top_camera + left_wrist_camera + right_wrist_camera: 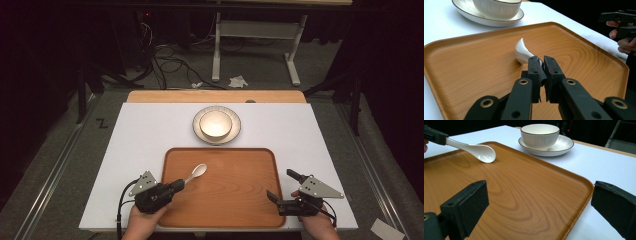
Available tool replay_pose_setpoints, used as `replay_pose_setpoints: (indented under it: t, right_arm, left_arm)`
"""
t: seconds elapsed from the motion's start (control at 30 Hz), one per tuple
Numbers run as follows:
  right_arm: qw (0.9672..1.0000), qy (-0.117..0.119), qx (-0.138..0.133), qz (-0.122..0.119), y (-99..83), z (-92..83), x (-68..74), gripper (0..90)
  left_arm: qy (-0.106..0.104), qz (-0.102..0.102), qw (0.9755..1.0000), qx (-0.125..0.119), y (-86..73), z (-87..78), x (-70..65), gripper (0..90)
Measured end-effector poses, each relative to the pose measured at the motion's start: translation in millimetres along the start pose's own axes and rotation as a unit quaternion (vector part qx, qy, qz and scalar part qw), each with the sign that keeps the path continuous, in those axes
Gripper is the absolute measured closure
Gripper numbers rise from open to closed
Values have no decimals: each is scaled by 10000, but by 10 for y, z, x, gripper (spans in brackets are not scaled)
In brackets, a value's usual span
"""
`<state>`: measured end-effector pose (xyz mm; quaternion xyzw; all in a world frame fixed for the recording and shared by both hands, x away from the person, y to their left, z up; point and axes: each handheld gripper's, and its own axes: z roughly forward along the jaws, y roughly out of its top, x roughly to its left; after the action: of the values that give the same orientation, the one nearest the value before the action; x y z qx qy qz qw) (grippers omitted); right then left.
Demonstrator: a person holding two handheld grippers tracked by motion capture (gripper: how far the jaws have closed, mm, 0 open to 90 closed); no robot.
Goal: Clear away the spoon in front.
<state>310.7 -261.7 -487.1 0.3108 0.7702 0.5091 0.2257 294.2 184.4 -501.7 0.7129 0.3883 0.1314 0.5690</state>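
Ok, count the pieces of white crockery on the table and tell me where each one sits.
3. A bowl stands on a plate beyond the wooden tray. A spoon is on the tray, its handle gripped by the left gripper. None looks hidden.

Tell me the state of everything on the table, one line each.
Spoon: handle gripped, bowl end resting on the tray.
Tray: flat on the table.
Bowl: upright on the plate, looks empty.
Plate: behind the tray.
Left tongs: shut on the spoon.
Right tongs: open, holding nothing.

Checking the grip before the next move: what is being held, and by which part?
The left gripper holds the white spoon by its handle end; the right gripper holds nothing.
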Motion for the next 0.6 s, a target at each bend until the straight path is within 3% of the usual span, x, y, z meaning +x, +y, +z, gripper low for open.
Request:
replay_pose_setpoints:
  t: [0.07, 0.13, 0.3, 0.43, 0.5, 0.53, 0.6]
  right_arm:
    - [10000, -8, 5, 0, 1, 2, 4, 25]
    - [10000, -12, 13, -3, 0, 2, 7, 25]
    - [10000, -18, 11, 1, -1, -1, 6, 24]
    - [10000, -28, -15, 41, 0, -14, 7, 25]
    - [10000, -30, -13, 43, 0, -16, 6, 25]
    - [10000, -32, -13, 42, 0, -17, 6, 24]
    - [10000, -37, -15, 66, 1, -17, 8, 25]
  left_arm:
    - [-1, 26, 10000, 30, -7, 2, -1, 592]
    - [-40, 28, 10000, 68, -22, 11, 7, 473]
    - [-160, -102, 9997, 171, -65, 11, 51, 451]
    - [-141, -116, 9996, 210, -69, -1, 53, 529]
    - [-98, -86, 9997, 195, -63, -8, 46, 651]
    - [4, -62, 9999, 117, -55, -16, 36, 702]
    - [261, -46, 9996, 32, -29, -46, 31, 889]
